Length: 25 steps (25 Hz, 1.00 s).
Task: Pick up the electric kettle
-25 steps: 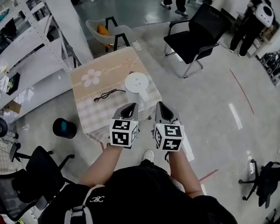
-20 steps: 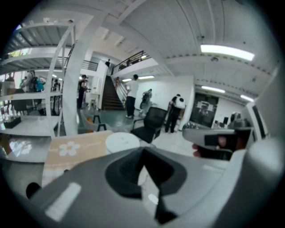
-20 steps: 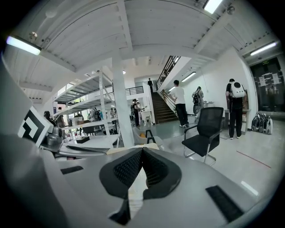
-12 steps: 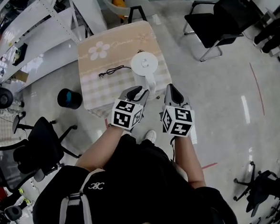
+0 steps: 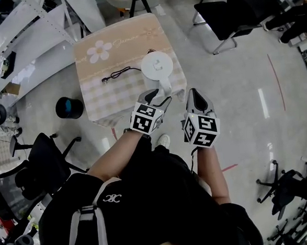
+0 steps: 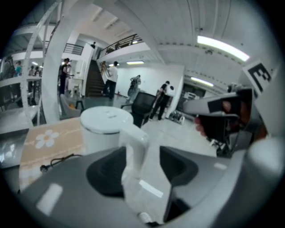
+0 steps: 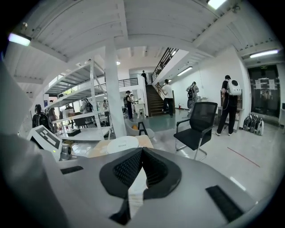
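Beige checked cloth with a printed flower covers the small counter (image 5: 102, 97) below me, in a wide hall with shelving and office chairs. The white electric kettle (image 5: 157, 65) stands upright near the counter's near right corner, lid on, with its handle (image 6: 133, 144) pointing back toward me. A thin black cord (image 5: 119, 73) lies on the cloth to its left, apart from the body. I cannot tell whether it runs to a base under the kettle.

My left hand-held gripper (image 5: 157, 97) has just been opening its jaws. They now stand wide, with the handle upright between them and neither pad pressing on it. My right hand-held gripper (image 5: 196, 97) hangs just beside it, off the counter's edge, clenched at the tips on nothing.

I judge the kettle to be a stiff, smooth plastic shell that will not give under the pads but could slide in them. I cannot see whether it holds water, so I should expect weight. The handle is the only sensible hold: it is narrow enough for my jaws, while the round body is too broad and slick. I would clamp high on the handle, close under the lid. The body hangs out to one side of the handle, so a low or loose grip would likely let it swing and tip forward as it leaves the cloth.
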Motion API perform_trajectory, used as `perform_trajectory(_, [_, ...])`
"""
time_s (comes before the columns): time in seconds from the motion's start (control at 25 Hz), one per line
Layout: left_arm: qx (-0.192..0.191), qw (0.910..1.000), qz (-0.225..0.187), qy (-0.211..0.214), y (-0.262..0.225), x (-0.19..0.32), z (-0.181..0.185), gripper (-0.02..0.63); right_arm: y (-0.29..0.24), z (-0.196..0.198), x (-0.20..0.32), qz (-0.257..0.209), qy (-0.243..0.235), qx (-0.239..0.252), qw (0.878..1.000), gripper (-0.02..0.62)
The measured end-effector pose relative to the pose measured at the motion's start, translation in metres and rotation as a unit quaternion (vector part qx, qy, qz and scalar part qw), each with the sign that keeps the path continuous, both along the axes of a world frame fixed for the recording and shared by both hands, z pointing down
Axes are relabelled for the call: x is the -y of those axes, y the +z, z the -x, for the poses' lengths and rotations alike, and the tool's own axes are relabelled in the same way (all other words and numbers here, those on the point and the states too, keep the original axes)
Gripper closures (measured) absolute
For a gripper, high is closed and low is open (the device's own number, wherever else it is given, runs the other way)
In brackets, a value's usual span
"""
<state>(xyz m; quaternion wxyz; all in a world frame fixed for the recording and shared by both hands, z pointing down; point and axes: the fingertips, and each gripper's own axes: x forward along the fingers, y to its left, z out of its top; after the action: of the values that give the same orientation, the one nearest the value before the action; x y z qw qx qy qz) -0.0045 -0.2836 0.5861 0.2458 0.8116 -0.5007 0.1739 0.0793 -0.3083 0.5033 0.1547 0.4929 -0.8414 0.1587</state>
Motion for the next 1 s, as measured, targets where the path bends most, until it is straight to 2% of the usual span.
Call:
perform_trajectory(0.32, [-0.011, 0.9981, 0.029, 0.053, 0.041, 0.013, -0.02, 0.382, 0.007, -0.021, 0.007, 0.012, 0.052, -0.035, 0.998, 0.604])
perform_trajectory(0.48, [0.014, 0.997, 0.013, 0.075, 0.047, 0.026, -0.027, 0.382, 0.009, -0.032, 0.01, 0.012, 0.082, -0.045, 0.995, 0.604])
perform_trajectory(0.76, [0.002, 0.995, 0.022, 0.097, 0.058, 0.034, -0.037, 0.383, 0.014, -0.042, 0.008, 0.019, 0.116, -0.056, 0.991, 0.604])
perform_trajectory(1.0, [0.016, 0.9931, 0.026, 0.113, 0.071, 0.036, -0.044, 0.387, 0.017, -0.054, 0.001, 0.023, 0.146, -0.07, 0.987, 0.604])
